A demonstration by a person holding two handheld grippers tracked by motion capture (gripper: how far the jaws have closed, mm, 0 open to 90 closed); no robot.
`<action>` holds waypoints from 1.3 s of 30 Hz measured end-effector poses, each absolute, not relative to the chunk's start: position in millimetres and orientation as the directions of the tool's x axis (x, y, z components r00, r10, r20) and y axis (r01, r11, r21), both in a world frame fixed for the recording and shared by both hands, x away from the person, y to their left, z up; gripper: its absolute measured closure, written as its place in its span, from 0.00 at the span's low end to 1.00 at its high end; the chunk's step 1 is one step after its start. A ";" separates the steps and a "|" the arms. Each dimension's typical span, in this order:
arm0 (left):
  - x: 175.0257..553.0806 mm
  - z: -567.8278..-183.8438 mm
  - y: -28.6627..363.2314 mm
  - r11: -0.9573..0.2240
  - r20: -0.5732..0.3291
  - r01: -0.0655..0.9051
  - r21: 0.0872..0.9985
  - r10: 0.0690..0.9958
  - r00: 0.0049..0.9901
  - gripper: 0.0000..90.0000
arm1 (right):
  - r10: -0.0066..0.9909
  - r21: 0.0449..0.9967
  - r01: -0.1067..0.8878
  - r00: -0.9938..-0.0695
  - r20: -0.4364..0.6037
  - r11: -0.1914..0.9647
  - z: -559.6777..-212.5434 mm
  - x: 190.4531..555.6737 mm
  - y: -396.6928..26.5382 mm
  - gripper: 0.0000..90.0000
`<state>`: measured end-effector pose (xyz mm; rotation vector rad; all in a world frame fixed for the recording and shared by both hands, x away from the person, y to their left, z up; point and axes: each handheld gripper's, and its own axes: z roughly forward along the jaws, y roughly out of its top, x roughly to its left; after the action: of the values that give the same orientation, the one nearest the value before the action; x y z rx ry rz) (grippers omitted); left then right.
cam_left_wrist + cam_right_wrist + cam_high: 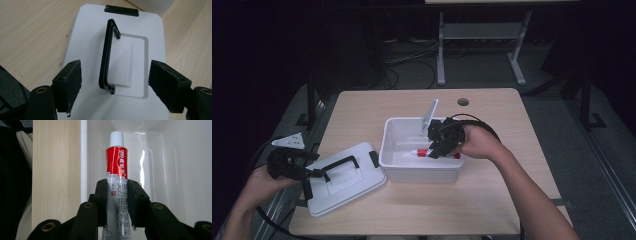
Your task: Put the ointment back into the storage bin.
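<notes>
Here, line by line:

Right gripper (438, 148): inside the white box, jaws clamped on a tube, pads pressing both sides of the tube's body.

Tube (117, 167): red and silver with a white cap, held low in the box near its right wall; in the right gripper view, cap pointing away from the jaws, printed band just beyond the pads.

Box (394, 167): open, white, at the middle of the table, its near wall facing the person.

Left gripper (309, 179): jaws wide apart, gripping nothing, at the left near edge of the lid; in the left gripper view, one pad (70, 82) on either side of the black handle, clear of it.

Lid (357, 187): white, lying flat on the table, just left of the box, black clips at its ends.

Handle (106, 57): black, on the middle of the lid.

Table (492, 195): light wood, bearing box and lid.
</notes>
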<state>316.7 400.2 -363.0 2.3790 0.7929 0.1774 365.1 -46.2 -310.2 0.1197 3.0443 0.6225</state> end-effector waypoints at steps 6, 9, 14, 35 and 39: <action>317.0 -363.4 399.6 -0.635 -0.065 0.494 0.595 0.574 0.816 0.29 | 0.090 0.397 0.083 -0.996 0.001 0.914 -315.6 368.0 -45.0 0.79; 316.7 -363.5 400.6 -0.639 -0.062 0.489 0.594 0.569 0.820 0.29 | 0.096 0.390 0.091 -0.995 0.005 0.916 -319.4 369.8 -45.2 0.79; 316.5 -364.1 400.4 -0.636 -0.062 0.492 0.594 0.573 0.817 0.29 | 0.097 0.398 0.098 -0.995 0.021 0.912 -324.9 371.3 -43.9 0.79; 318.6 -363.3 395.5 -0.638 -0.068 0.489 0.596 0.566 0.821 0.28 | 0.107 0.368 0.122 -0.992 0.060 0.922 -345.8 374.3 -34.0 0.79; 319.9 -361.1 393.3 -0.645 -0.062 0.481 0.593 0.559 0.827 0.28 | 0.108 0.363 0.123 -0.992 0.062 0.924 -346.3 374.0 -32.5 0.79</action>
<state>319.9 393.3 -361.1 2.3925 0.7598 0.1677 374.0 -32.5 -346.3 0.1871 3.1211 0.5929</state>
